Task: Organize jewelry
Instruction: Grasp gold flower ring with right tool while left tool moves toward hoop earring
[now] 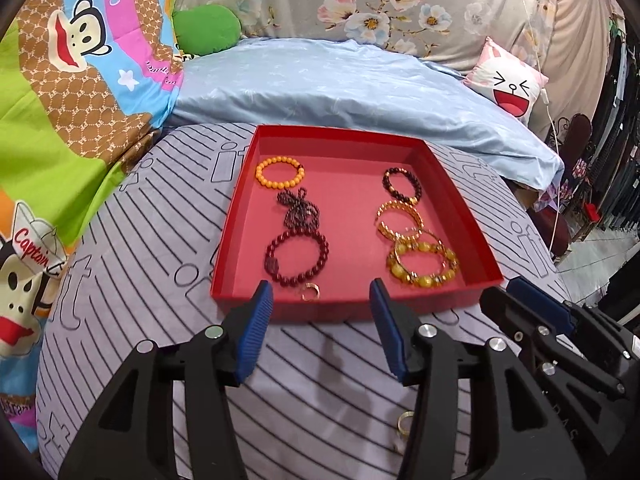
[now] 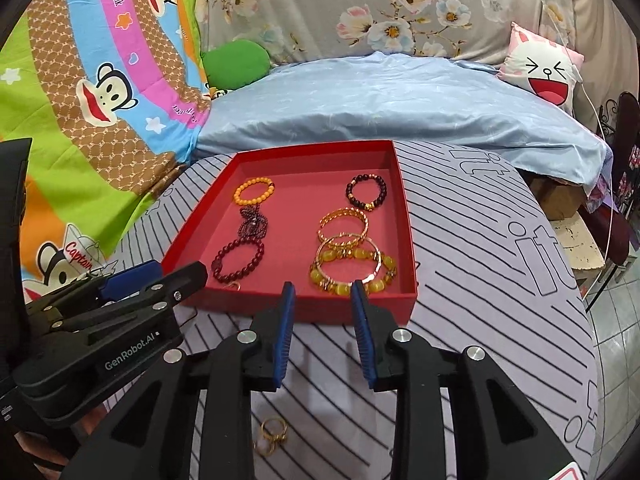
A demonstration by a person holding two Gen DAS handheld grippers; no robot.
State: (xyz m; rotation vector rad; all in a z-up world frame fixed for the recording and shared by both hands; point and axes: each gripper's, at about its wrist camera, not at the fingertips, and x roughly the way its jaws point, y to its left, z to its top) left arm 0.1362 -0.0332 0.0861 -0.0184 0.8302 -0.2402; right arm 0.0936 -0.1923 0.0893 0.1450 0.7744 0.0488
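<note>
Sorting looks nearly done: the red tray (image 1: pixel 400 142) on the striped bench (image 2: pixel 480 300) already holds two columns of bracelets (image 2: pixel 352 268) and one ring (image 1: pixel 310 292). Gold rings (image 2: pixel 272 434) remain outside, on the cloth. Left gripper (image 1: pixel 320 334) and right gripper (image 2: pixel 323 334) hover side by side before the tray, jaws apart, empty.

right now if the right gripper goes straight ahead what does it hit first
Likely the near wall of the red tray: the right gripper, jaws open, points at it, with the yellow bead bracelet just beyond. Its height above the cloth is unclear.
</note>
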